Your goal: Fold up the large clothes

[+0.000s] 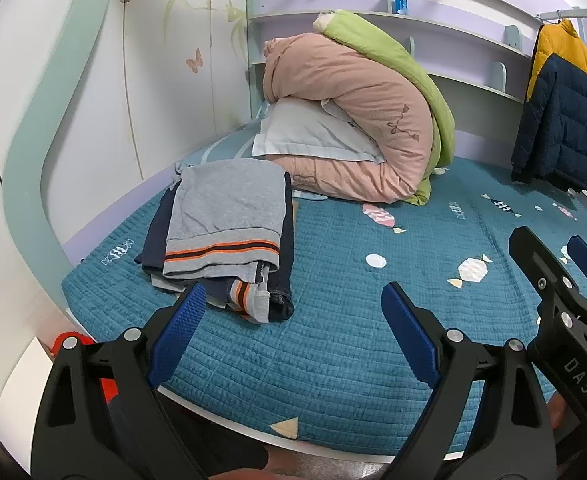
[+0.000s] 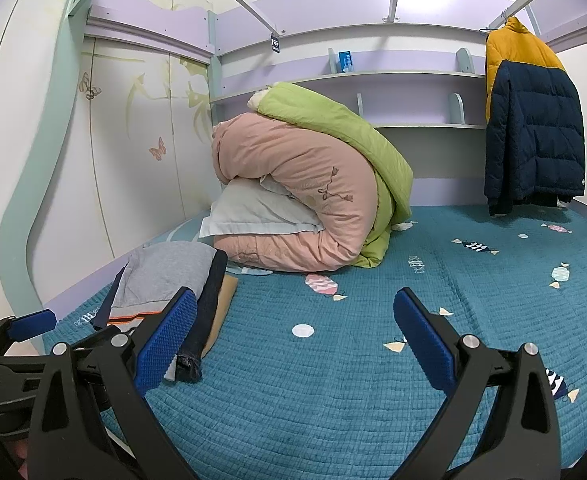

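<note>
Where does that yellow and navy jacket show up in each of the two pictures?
Left wrist view: the jacket hangs at the far right edge, above the bed.
Right wrist view: the jacket hangs at upper right, further from the edge.
Shared landmark: the pink duvet, left of the jacket in both.

**A child's bedroom at home**

This is a bedroom, and by its decoration a child's. A bed [image 2: 333, 400] fills the floor space, covered with a teal quilted spread sewn with sweets and small fish. A rolled pink and green duvet [image 2: 313, 184] lies bundled over a white pillow [image 2: 253, 216] at the head end. The wardrobe doors [image 1: 153, 80] beside the bed carry painted butterflies and leaves, trimmed in mint and lilac. Lilac shelves [image 2: 393, 76] run along the wall behind the bed. A yellow and navy puffer jacket [image 2: 533, 120] hangs from a rail, and a stack of folded clothes [image 1: 221, 232] sits on the bed.
</note>
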The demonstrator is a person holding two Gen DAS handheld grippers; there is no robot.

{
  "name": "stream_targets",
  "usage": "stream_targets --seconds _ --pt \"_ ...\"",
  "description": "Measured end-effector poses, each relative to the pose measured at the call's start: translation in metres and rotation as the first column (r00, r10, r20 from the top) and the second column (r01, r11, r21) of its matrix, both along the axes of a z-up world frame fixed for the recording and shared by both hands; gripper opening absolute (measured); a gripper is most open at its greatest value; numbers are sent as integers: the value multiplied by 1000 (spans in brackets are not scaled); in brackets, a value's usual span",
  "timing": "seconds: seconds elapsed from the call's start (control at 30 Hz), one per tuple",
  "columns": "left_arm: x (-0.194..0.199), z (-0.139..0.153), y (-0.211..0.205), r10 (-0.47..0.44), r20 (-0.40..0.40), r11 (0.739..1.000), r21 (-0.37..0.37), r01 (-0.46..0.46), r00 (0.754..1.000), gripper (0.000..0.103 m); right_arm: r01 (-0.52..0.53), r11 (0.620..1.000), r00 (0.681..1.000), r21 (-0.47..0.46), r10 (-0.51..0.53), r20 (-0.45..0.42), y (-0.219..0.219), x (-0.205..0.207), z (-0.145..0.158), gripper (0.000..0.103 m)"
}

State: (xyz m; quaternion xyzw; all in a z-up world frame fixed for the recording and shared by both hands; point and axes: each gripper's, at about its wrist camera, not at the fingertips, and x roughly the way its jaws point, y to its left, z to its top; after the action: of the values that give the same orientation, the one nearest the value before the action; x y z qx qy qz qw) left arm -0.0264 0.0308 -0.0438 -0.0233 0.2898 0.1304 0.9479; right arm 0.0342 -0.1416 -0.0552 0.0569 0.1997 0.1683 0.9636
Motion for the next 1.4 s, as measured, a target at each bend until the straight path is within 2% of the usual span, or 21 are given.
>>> stream_targets --seconds 1.4 --pt "-2 -2 -13 37 -18 999 -18 -37 999 90 12 1000 1000 -16 -12 0 -1 0 -3 95"
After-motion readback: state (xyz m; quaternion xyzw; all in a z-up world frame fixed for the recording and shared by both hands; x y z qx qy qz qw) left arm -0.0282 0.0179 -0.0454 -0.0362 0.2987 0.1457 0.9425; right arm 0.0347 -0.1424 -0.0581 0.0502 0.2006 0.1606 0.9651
